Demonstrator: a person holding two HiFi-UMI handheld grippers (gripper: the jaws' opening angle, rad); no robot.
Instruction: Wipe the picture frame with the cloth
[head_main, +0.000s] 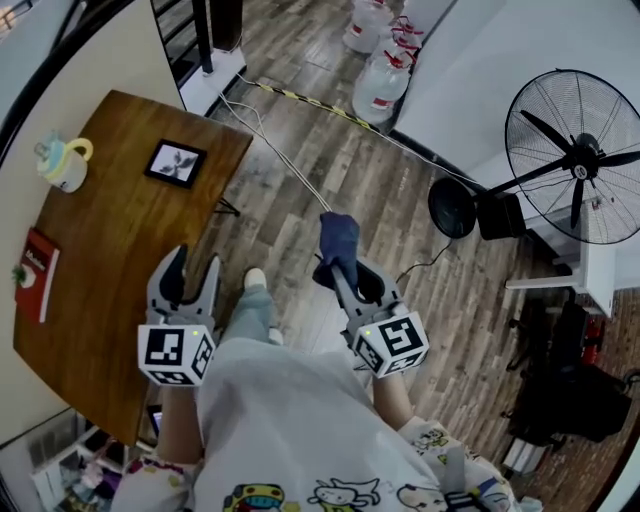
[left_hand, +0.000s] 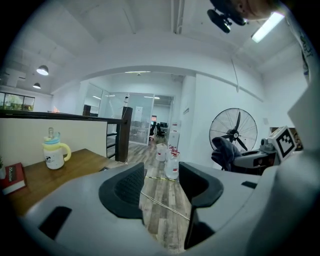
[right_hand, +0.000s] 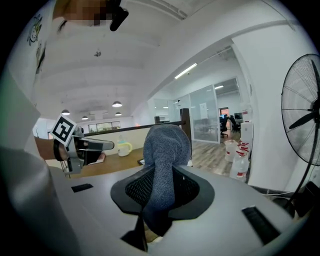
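My right gripper (head_main: 348, 283) clamps a bunched dark-blue knitted cloth (head_main: 338, 238), my left gripper (head_main: 195, 270) gapes empty, and the small black rectangular picture frame (head_main: 176, 163) lies ahead of my left gripper on the brown wooden table (head_main: 110, 270), seemingly not yet wiped.

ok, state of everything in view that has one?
left gripper: open, nothing between the jaws.
right gripper: shut on the cloth.
cloth: bunched, sticking up out of the jaws.
picture frame: on the table, neither gripper touching it.
mug: upright on the table.
red book: closed, lying flat.
fan: blades look still.
water bottles: upright on the floor.
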